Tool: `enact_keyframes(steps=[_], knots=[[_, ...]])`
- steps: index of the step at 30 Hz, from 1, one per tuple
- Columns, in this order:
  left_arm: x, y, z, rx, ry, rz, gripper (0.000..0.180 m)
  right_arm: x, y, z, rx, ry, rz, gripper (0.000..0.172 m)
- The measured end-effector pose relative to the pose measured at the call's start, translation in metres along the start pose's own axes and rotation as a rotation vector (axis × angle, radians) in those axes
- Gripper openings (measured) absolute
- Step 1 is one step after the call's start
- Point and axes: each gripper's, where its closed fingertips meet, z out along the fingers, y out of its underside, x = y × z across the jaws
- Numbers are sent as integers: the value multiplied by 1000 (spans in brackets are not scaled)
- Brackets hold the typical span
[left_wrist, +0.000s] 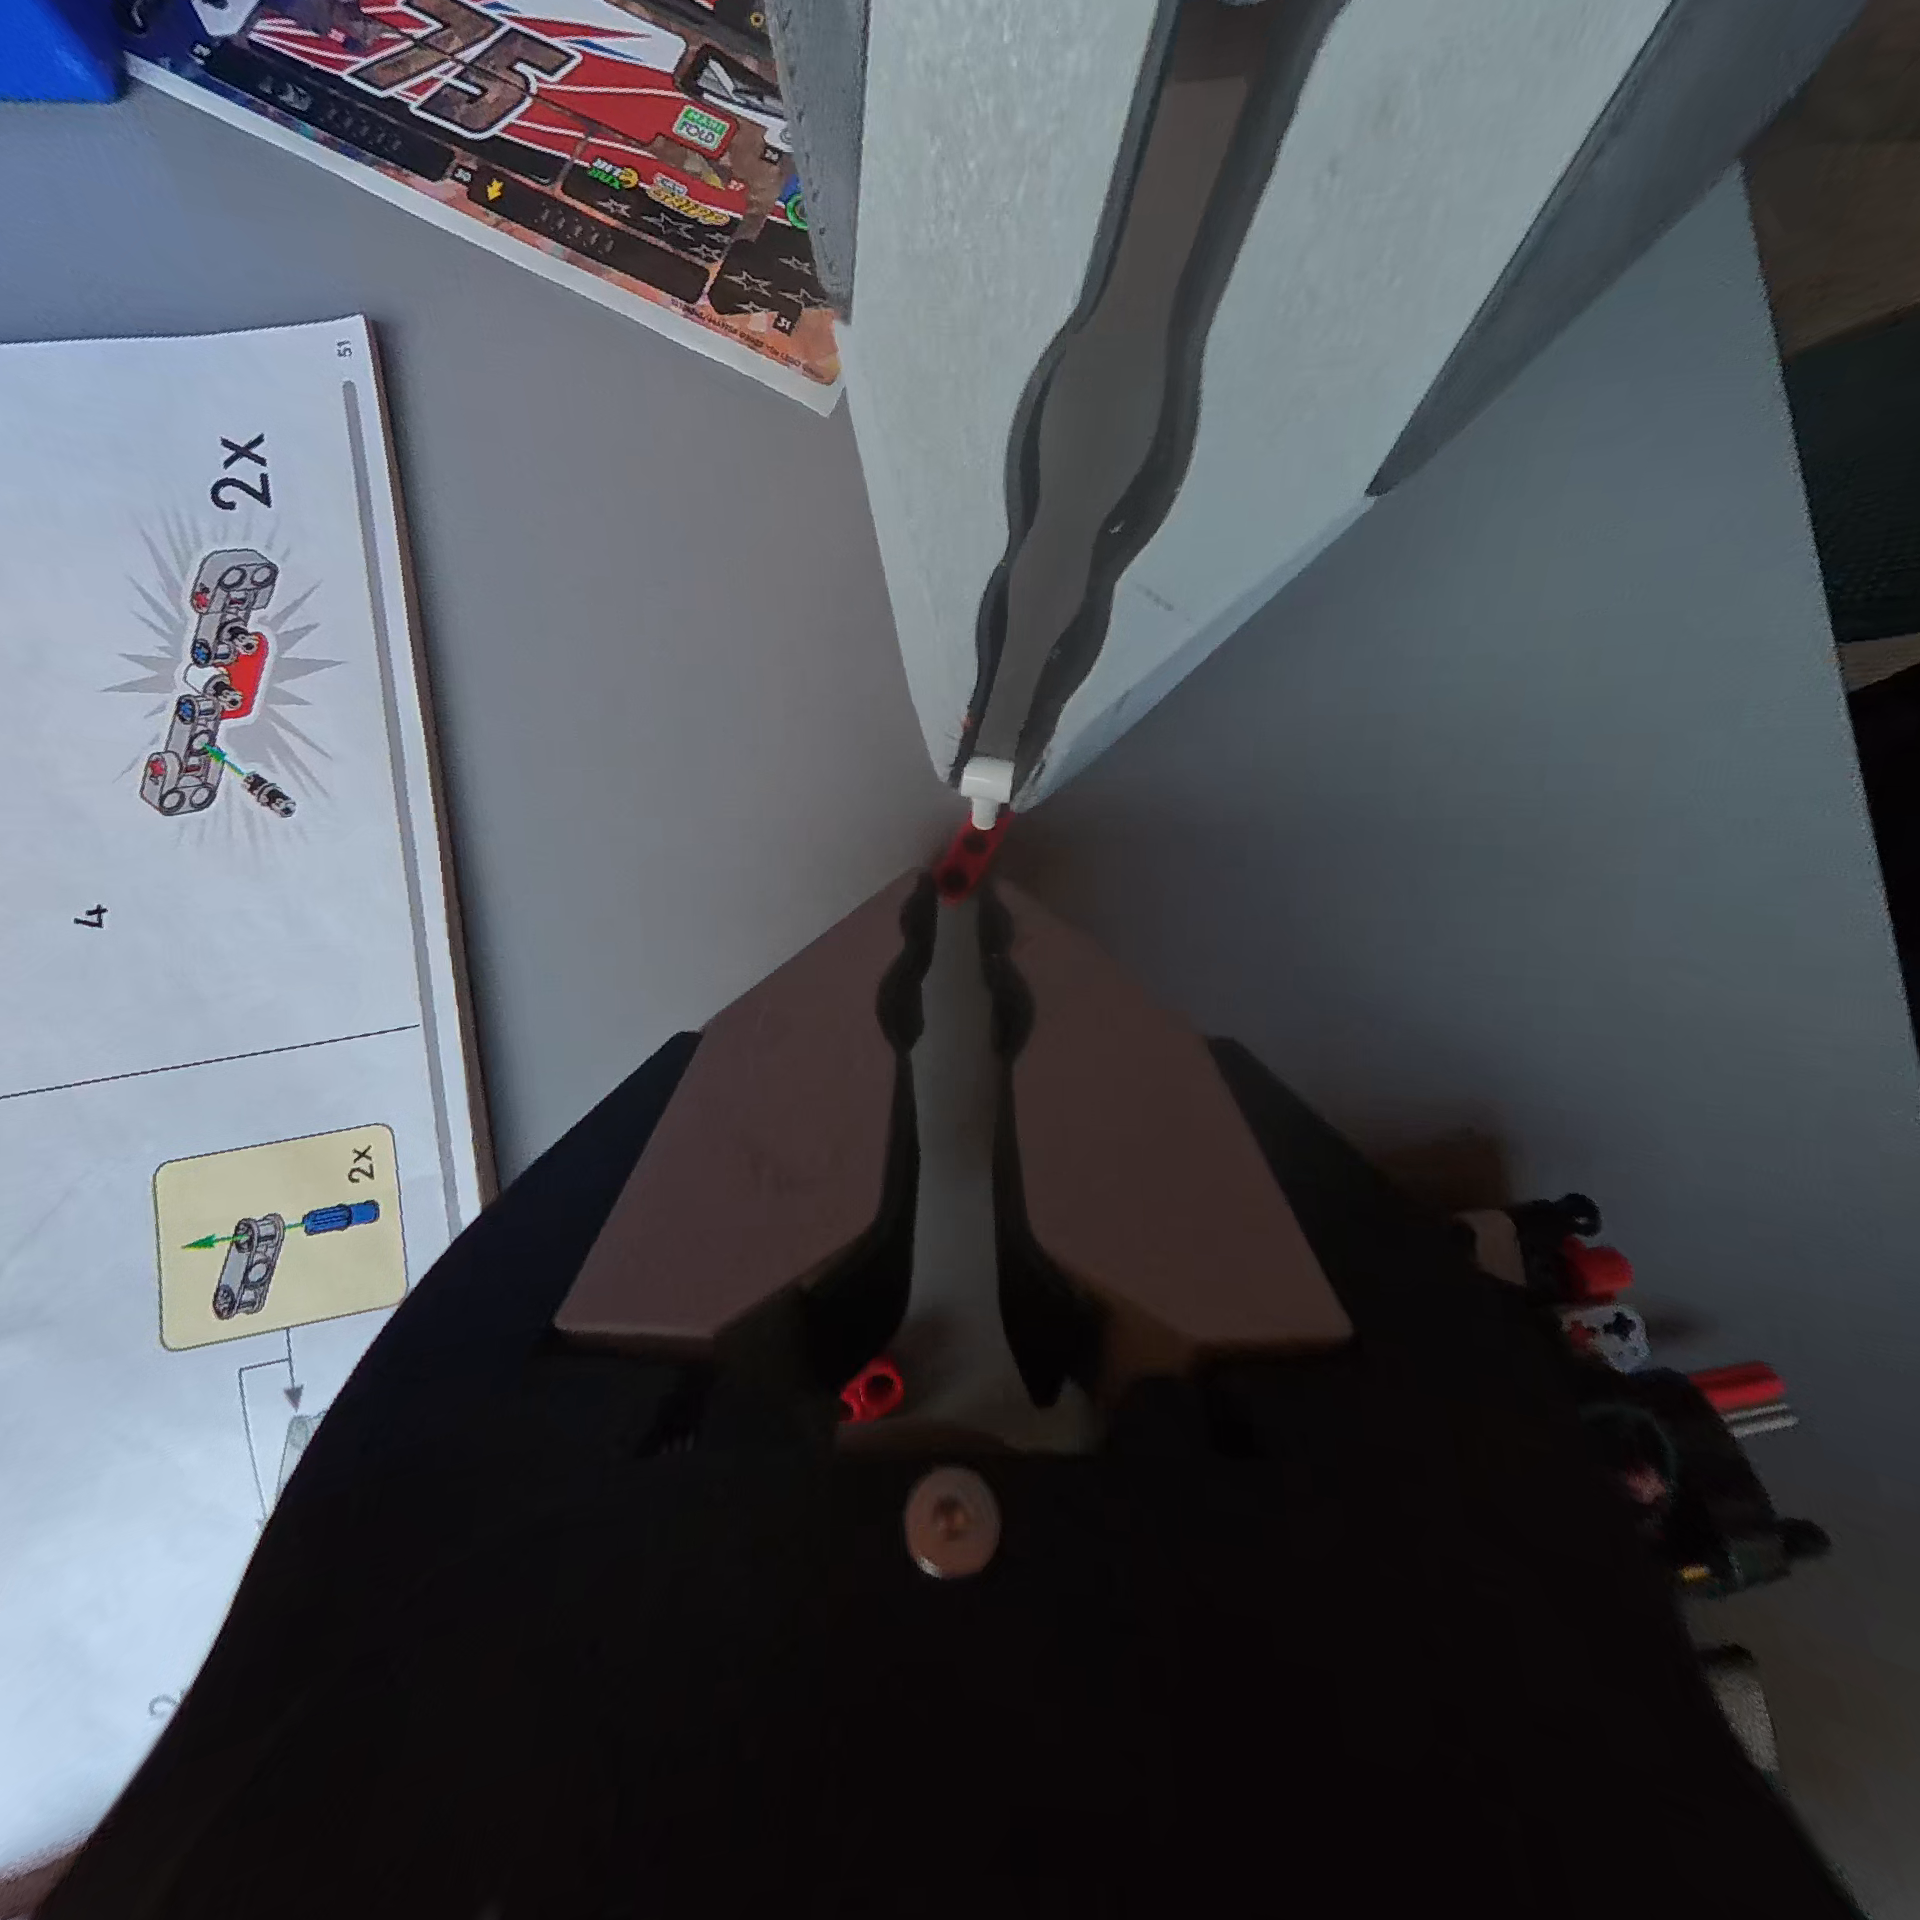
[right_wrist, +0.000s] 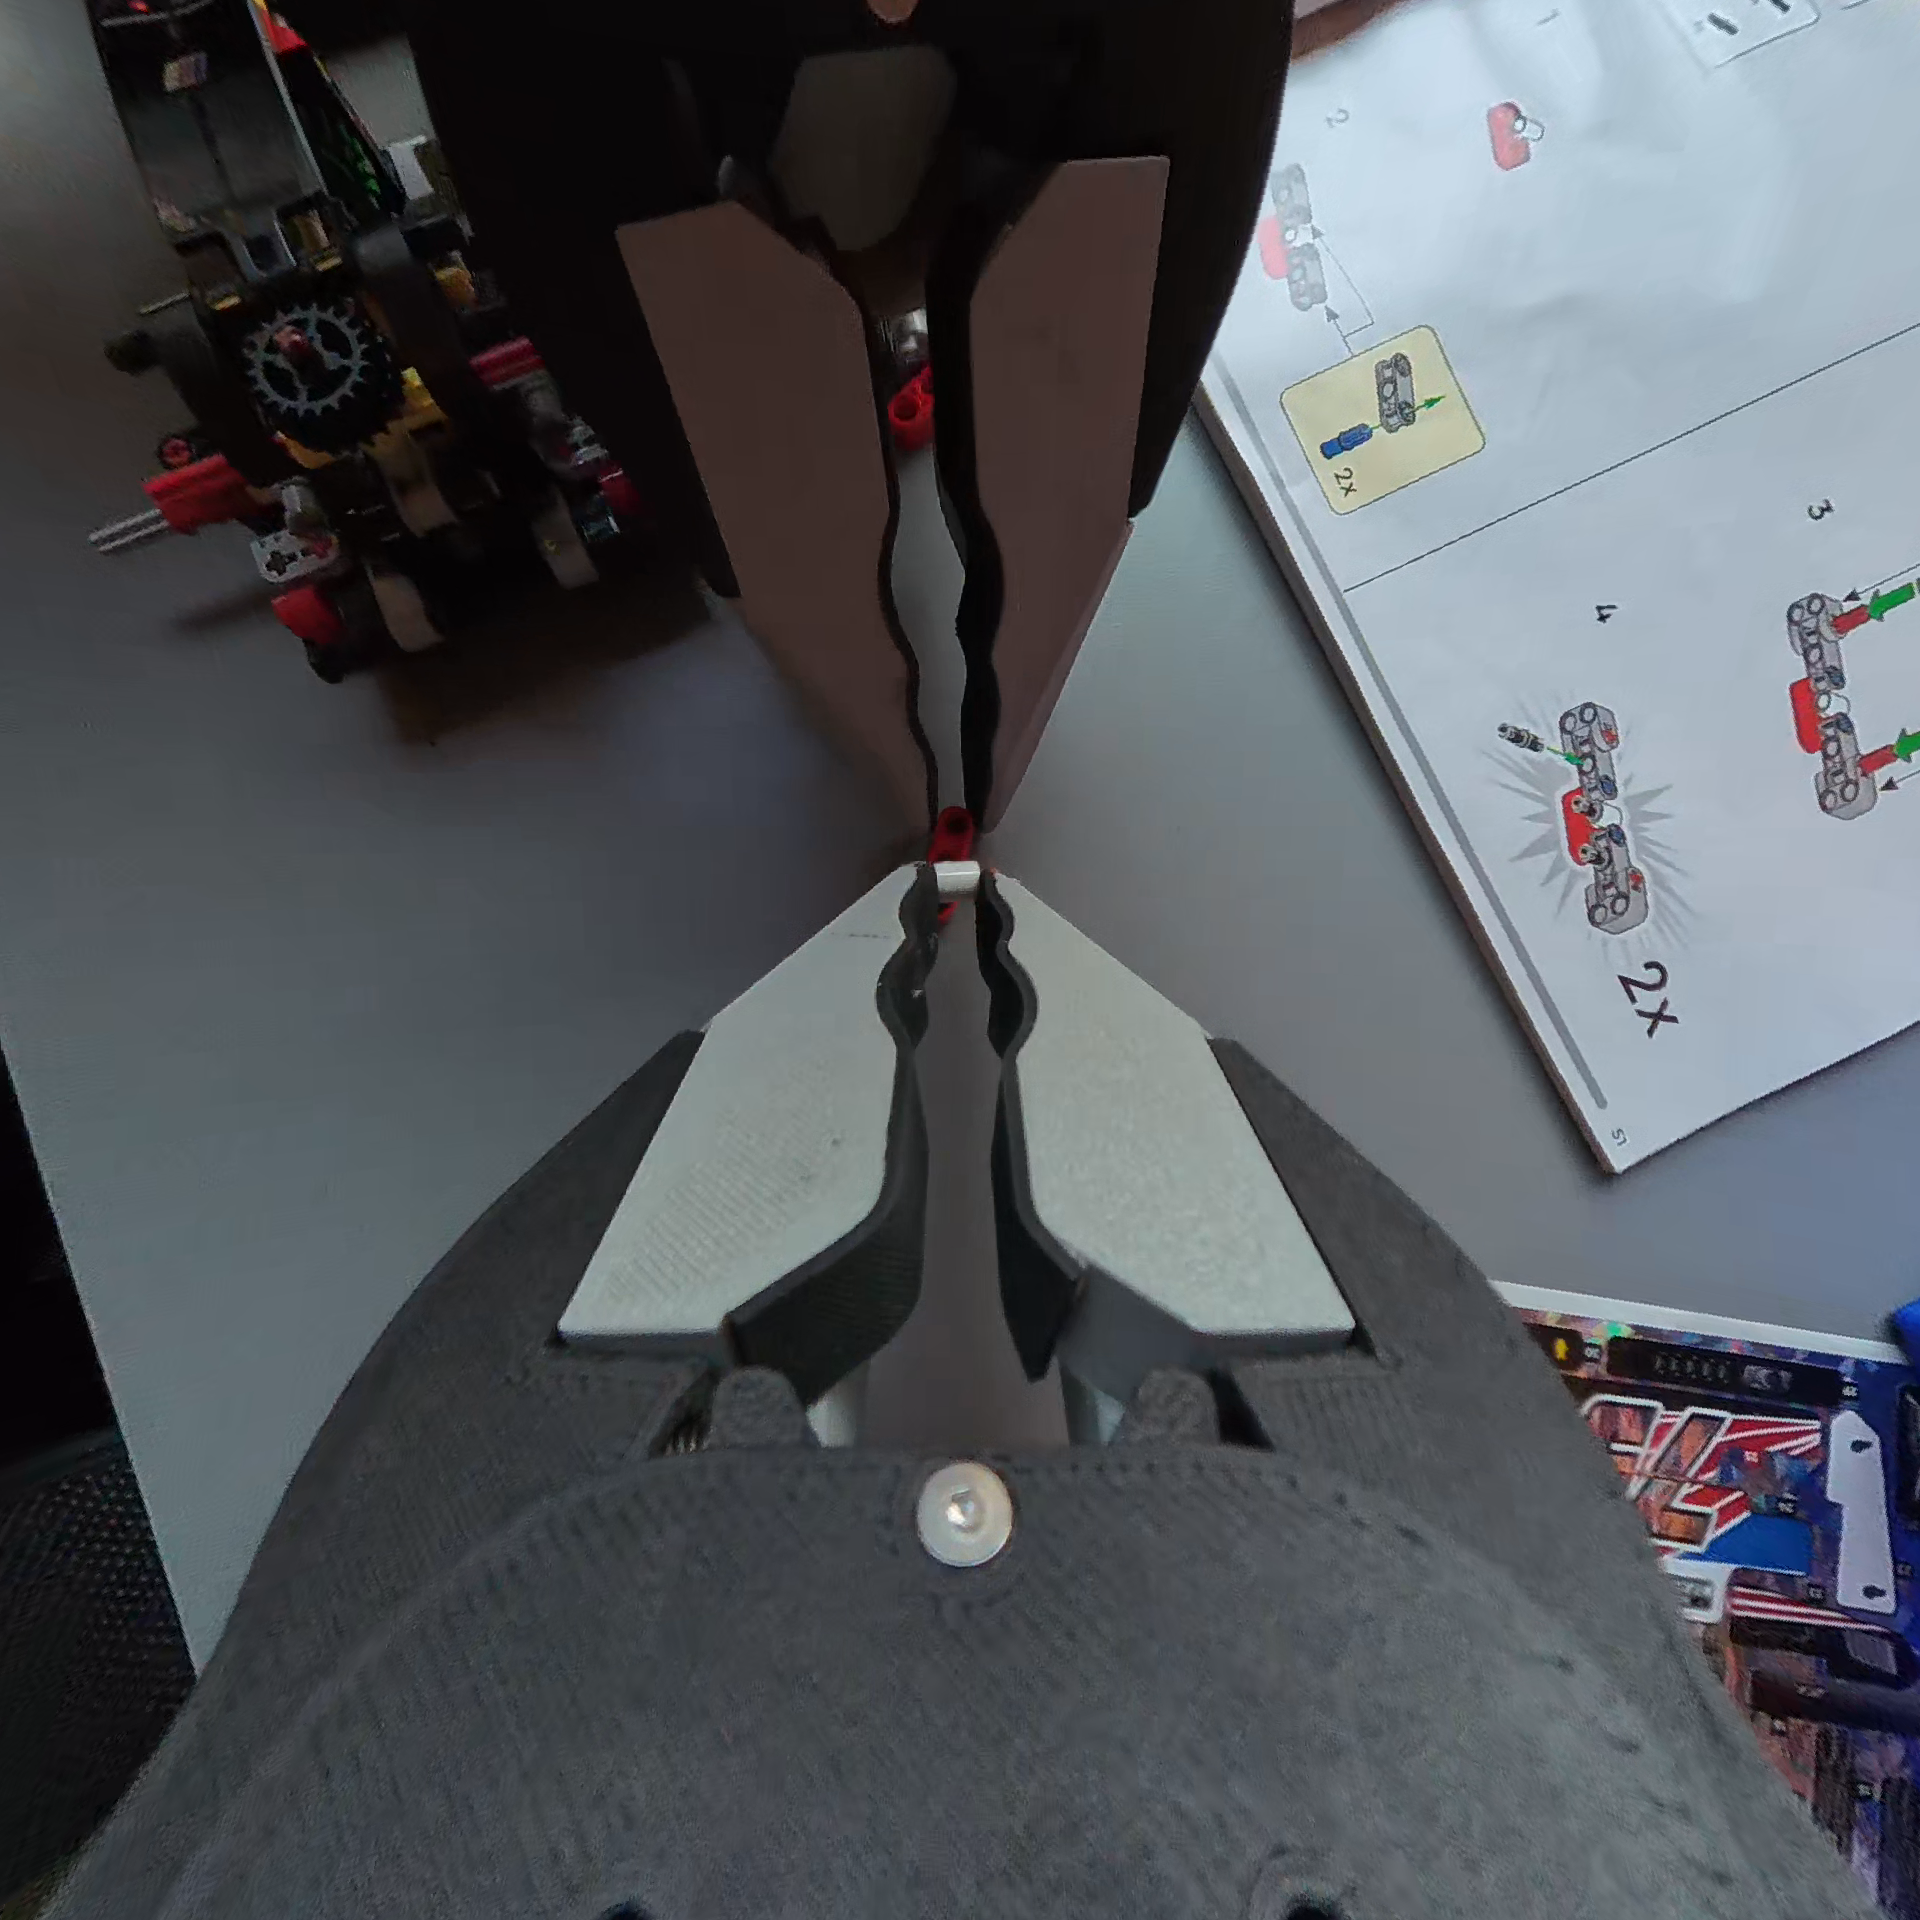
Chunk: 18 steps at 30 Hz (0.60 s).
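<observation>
The left hand-held gripper (left_wrist: 958, 896) pinches a small red beam (left_wrist: 968, 858) by its end; the right hand-held gripper (right_wrist: 953, 885) clamps a white pin (right_wrist: 955, 882), apparently touching the beam. Both are light, rigid, slippery plastic above the worktop (right_wrist: 520, 883).

Each wrist camera looks down along its own jaws, close above the grey table (left_wrist: 644, 582); they face each other.

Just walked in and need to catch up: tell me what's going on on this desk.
Two handheld grippers meet tip to tip above a grey desk. The left gripper pinches a small red beam; the right gripper pinches a white pin whose stem touches that beam. An open instruction booklet, a sticker sheet and a partly built model lie around.
</observation>
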Motion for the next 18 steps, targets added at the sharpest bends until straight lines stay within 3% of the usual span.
enact_keyframes(steps=[13,18], knots=[[8,-4,4,-17,41,-45,3,-6,8,1,-74,2,20,5],[9,-5,5,-16,35,-50,3,-7,10,1,-155,69,-71,5]])
